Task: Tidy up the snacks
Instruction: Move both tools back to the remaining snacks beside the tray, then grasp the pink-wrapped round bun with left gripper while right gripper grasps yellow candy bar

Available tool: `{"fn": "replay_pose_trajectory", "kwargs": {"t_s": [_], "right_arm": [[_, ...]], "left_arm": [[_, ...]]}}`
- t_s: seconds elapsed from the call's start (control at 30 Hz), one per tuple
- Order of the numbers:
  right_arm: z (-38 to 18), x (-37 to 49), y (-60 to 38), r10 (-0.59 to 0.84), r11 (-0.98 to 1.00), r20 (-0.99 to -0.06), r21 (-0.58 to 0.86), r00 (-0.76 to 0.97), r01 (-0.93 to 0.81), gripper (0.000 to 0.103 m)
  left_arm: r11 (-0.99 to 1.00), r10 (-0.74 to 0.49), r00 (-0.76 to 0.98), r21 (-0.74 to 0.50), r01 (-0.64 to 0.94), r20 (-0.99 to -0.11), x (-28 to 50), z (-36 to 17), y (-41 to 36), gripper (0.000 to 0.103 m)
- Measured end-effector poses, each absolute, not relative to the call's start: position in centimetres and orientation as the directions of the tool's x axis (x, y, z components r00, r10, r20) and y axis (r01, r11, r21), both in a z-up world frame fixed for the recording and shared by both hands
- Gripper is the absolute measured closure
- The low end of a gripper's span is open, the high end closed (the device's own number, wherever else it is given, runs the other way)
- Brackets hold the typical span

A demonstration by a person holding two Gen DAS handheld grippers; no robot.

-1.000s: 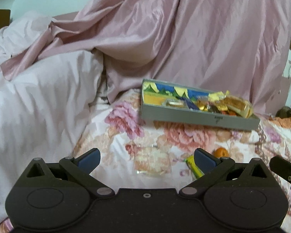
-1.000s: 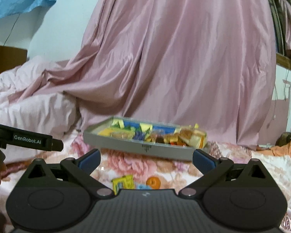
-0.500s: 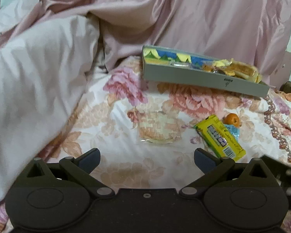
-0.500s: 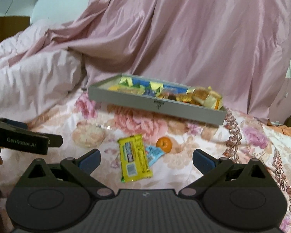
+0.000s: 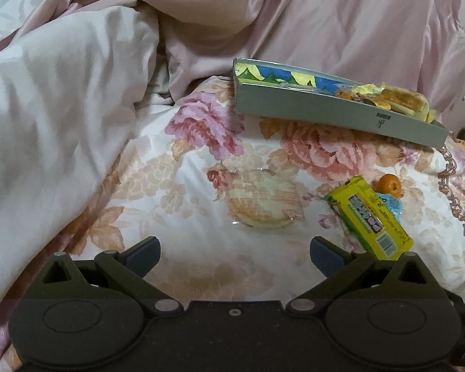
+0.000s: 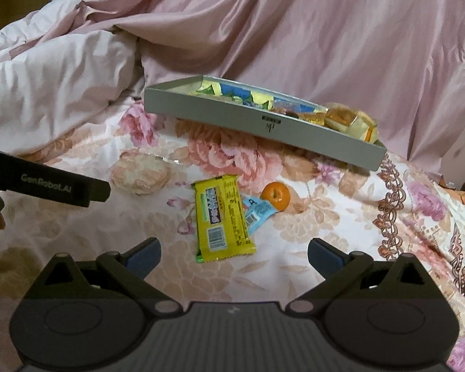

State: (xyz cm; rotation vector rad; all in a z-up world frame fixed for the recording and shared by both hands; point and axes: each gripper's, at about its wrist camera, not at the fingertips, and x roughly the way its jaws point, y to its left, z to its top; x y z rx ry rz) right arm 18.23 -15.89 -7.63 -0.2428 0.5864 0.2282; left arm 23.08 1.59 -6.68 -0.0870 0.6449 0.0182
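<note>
Both cameras have tipped down toward the floral bedsheet (image 5: pixel 186 186) since the earlier frames.

Left wrist view: left gripper (image 5: pixel 235 249), jaws wide and empty, faces a round clear-wrapped biscuit (image 5: pixel 263 201) at 12 o'clock.

Right wrist view: right gripper (image 6: pixel 233 249), jaws wide and empty, faces a yellow snack bar (image 6: pixel 221 218); small orange fruit (image 6: pixel 275 196) at 1 o'clock, grey snack tray (image 6: pixel 263 128) beyond. Pickup appears next.

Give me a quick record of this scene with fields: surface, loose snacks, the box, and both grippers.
surface: floral bedsheet, pink blanket bunched at its left
loose snacks: yellow snack bar, blue packet partly under it, small orange, clear-wrapped round cake
box: grey tray at the back, already holding wrapped snacks
left gripper: open, empty, facing the round cake
right gripper: open, empty, facing the yellow bar
</note>
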Motion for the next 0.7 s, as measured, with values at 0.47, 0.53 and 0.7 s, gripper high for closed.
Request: {"fn": "replay_pose_trajectory", "kwargs": {"t_s": [0.47,0.53,0.7], "right_arm": [[-9.6,21.1,-13.6,0.103,0.874,-0.505,-0.365,0.857,-0.32,0.0],[-10.0,21.6,-13.4,0.109,0.861,-0.495,-0.386,0.862,-0.331,0.0],[-10.9,22.7,-12.8,0.136,0.836,-0.48,-0.413,0.867,-0.361,0.0]], "left_arm": [[0.997,-0.003,0.822,-0.069,-0.044,-0.569,27.7,-7.6,1.7,0.001],[0.998,-0.018,0.828,-0.062,-0.02,-0.56,28.3,-7.7,1.5,0.001],[0.998,-0.054,0.84,0.003,0.066,-0.54,30.0,-7.9,0.2,0.001]]}}
